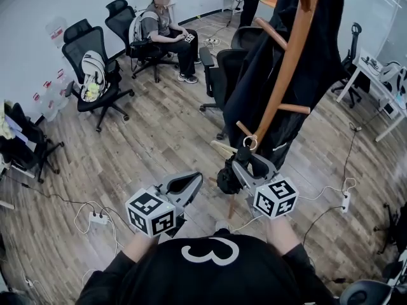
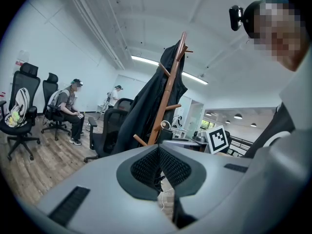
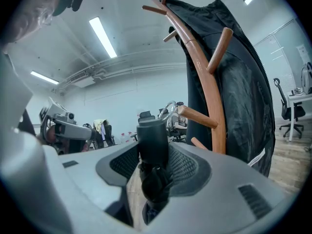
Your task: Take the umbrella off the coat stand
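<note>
A wooden coat stand (image 1: 287, 62) leans through the upper right of the head view, with a black coat (image 1: 321, 56) draped over it. My right gripper (image 1: 247, 164) is shut on the handle of a black folded umbrella (image 1: 229, 178), just below a low peg. The umbrella's metal ring (image 1: 250, 143) sits at that peg's tip. In the right gripper view the umbrella handle (image 3: 152, 140) stands upright between the pads, with the ring (image 3: 169, 108) at the peg beside the stand (image 3: 207, 91). My left gripper (image 1: 194, 182) is shut and empty, to the left of the umbrella; its pads (image 2: 146, 167) meet.
Black office chairs (image 1: 222, 75) stand behind the coat stand, and others (image 1: 95, 75) line the left wall. A person (image 1: 166, 33) sits at the back. Power strips (image 1: 98, 218) and cables lie on the wooden floor. White desks (image 1: 381, 88) stand at right.
</note>
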### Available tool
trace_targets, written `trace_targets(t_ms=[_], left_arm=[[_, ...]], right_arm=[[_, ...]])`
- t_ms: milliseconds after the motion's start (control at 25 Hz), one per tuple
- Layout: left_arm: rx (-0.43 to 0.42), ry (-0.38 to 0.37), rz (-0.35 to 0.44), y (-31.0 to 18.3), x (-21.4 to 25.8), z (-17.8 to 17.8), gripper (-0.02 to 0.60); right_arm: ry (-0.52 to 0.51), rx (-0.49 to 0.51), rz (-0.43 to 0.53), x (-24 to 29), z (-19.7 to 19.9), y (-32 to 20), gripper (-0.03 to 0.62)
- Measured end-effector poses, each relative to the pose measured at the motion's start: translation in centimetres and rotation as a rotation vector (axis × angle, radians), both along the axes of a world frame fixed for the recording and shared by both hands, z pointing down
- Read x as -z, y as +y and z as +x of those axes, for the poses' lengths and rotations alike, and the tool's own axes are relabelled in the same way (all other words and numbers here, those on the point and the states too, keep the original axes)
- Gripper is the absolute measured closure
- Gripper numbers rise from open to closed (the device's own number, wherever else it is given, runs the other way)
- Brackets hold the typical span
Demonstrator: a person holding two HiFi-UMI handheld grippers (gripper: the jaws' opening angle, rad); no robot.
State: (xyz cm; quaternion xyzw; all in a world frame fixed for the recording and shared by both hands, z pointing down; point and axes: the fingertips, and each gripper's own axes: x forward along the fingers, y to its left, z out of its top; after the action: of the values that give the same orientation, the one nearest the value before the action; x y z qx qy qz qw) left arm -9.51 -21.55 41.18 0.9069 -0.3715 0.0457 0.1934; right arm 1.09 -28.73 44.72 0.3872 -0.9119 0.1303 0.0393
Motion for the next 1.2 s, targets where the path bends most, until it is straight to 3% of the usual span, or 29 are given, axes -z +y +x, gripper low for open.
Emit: trace_targets(t_ms=[640,1200], left_arm=[[0.010,0.008,0.020,6.4,0.7,-3.1,0.565],[-0.053,0.016,0.043,11.0,0.9,-2.4,0.565]], right_arm=[[-0.028,0.027,0.012,1.7,-2.9,7.3,0.393],[-0.060,-0.004,0.041,3.8,-1.4,15.4,0.393]])
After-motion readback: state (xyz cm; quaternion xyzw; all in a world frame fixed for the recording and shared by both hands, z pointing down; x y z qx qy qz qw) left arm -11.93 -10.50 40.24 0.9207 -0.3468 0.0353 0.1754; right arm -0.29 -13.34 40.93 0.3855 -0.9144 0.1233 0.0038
